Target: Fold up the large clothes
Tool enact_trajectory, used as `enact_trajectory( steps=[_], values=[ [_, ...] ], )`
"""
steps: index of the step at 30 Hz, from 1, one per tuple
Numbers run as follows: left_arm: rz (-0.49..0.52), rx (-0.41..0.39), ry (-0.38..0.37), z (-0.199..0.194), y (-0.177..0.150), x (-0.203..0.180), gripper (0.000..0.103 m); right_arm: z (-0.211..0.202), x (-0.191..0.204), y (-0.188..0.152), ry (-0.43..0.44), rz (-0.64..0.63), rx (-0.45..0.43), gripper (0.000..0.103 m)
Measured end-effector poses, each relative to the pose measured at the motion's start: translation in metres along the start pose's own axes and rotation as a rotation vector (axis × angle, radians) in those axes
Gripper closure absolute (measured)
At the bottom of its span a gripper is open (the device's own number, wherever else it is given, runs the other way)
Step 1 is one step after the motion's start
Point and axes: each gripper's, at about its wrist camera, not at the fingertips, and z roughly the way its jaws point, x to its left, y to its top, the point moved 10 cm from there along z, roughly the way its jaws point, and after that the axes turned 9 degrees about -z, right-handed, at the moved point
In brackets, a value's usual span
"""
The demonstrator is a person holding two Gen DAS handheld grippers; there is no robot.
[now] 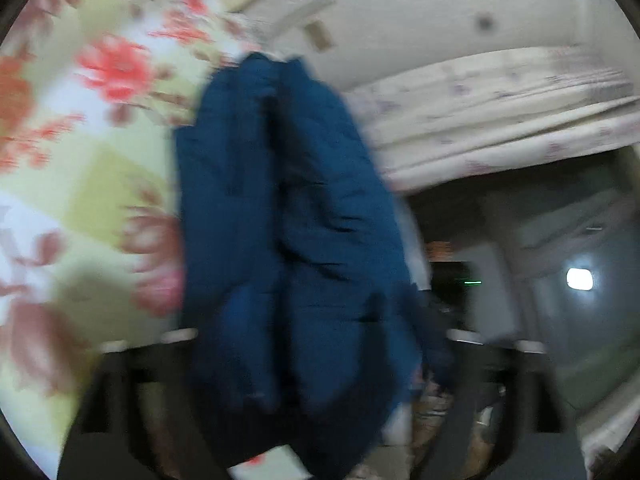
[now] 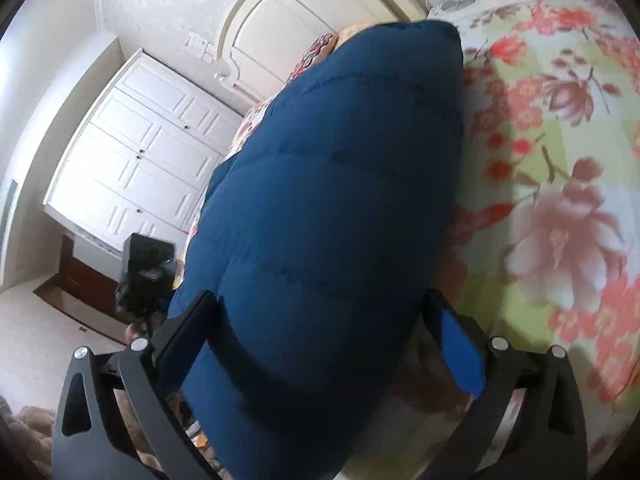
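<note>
Floral bedspread [image 2: 560, 152] fills the ground under your work, with white cupboards [image 2: 144, 152] and a headboard [image 2: 288, 44] beyond it

Your jacket [image 2: 332, 208] is a blue quilted puffer, lying lengthwise on the bed and running straight ahead from the right claw [image 2: 324, 344], its near end between the two fingers. Those fingers stand wide on either side of the padding; as far as you can see the pads do not press it, so that claw is released and holds nothing. In the left view the jacket [image 1: 288, 208] is blurred and bunched into two thick rolls, again dead ahead of the left claw [image 1: 316, 340] and between its spread fingers, which likewise grip nothing. Whether the cloth brushes a finger there, you cannot tell.

Expect it to be light for its bulk, soft and springy: the filling will push back and a fold will likely want to open again. The shell looks smooth, so it may slip from a shallow pinch. Take it at a stitched seam line or at the hem edge, where the padding is thinner, and bite deep enough to catch both layers

Beside the jacket, left of the right claw, a black device [image 2: 148, 264] shows near the floor
</note>
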Motion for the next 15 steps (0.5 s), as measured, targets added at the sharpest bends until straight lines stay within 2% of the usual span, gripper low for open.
enact_trajectory(
  steps=[3,5,6,7,9,11,15],
  values=[
    [0.074,0.027,0.007,0.0,-0.008,-0.004,0.004,-0.002,0.004,-0.011,0.017,-0.006,0.015,0.002],
    [0.038,0.021,-0.015,-0.007,-0.008,0.0,0.004,-0.003,0.005,-0.017,0.022,-0.008,0.023,0.002],
    [0.024,0.015,0.0,-0.011,-0.006,0.002,0.004,-0.004,0.005,-0.018,0.022,-0.014,0.023,0.002],
    [0.014,-0.017,0.102,-0.018,-0.001,0.011,0.004,-0.005,0.004,-0.016,0.021,-0.018,0.023,0.002],
    [0.045,-0.08,0.252,-0.035,0.008,0.021,0.004,-0.007,0.004,-0.016,0.017,-0.026,0.023,0.002],
    [0.06,-0.1,0.262,-0.043,0.011,0.018,0.004,-0.006,0.005,-0.019,0.015,-0.032,0.025,0.002],
    [0.063,-0.013,0.3,-0.016,0.003,0.027,0.004,-0.002,0.005,-0.015,0.023,-0.029,0.037,0.002]
  ],
)
